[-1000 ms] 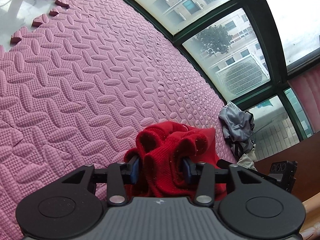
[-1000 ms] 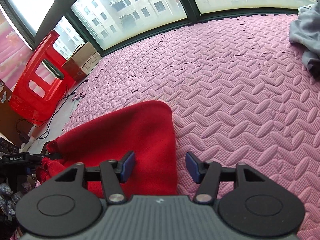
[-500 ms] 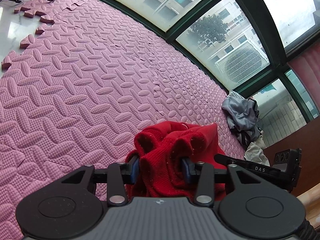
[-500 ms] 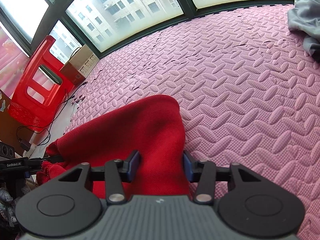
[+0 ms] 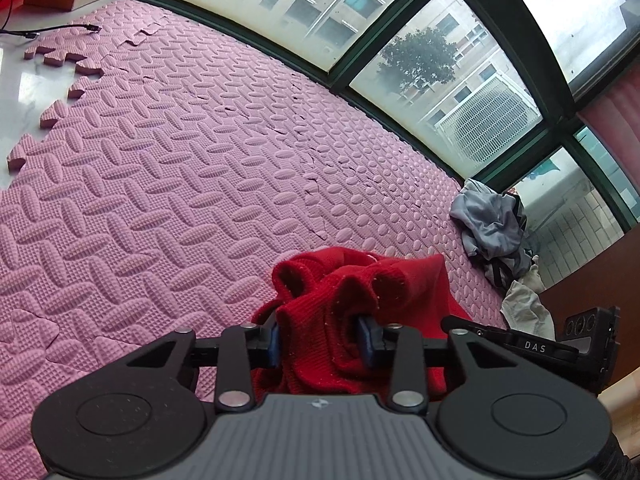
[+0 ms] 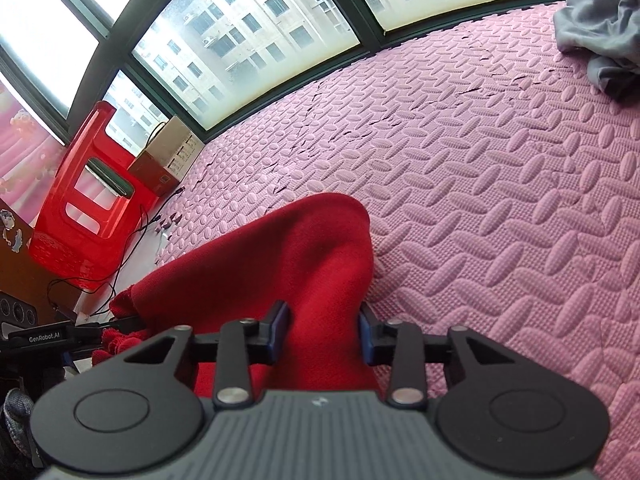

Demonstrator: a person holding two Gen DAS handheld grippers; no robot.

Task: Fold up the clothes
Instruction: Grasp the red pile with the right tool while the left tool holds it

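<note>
Both tools are clamped on the red knit sweater (image 5: 352,312), left tool (image 5: 320,340) on a bunched part, right tool (image 6: 324,336) on a smoother fold, above the pink foam floor mat (image 5: 160,200). Crumpled grey clothes (image 5: 492,228) lie at the mat's window edge; a red plastic stool (image 6: 84,208) and cardboard box (image 6: 168,156) stand beyond its far corner.

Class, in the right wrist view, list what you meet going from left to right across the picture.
Red stool → cardboard box → red garment → grey clothes.
</note>
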